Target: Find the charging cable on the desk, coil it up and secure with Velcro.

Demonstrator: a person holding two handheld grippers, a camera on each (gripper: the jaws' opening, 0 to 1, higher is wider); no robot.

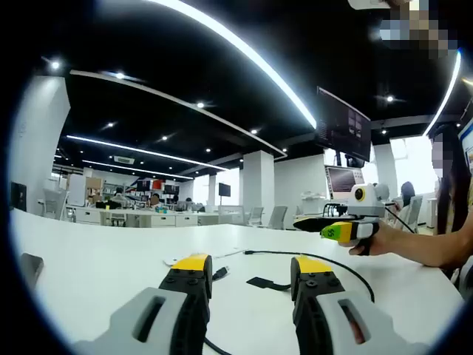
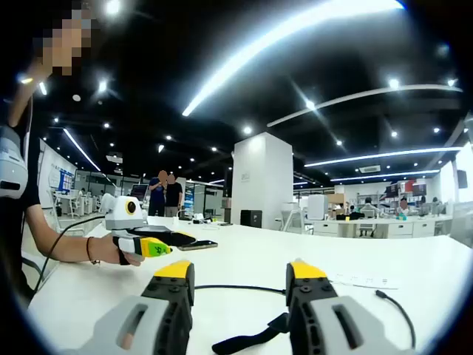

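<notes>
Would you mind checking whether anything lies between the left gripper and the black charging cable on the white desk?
Nothing visible does: the left gripper, jaws open, faces the black charging cable across bare white desk.

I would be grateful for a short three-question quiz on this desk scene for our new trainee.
1. True or false: the left gripper is shut on the charging cable.
2. Pick one. The black Velcro strap is: A) wrapped round a coiled cable; B) lying loose on the desk; C) hanging off the desk's edge.
3. Fill the gap: the cable lies strung out across the desk, not yet ___.

Key: 1 false, since its jaws stand open with nothing gripped. 2 B. 3 coiled.
</notes>
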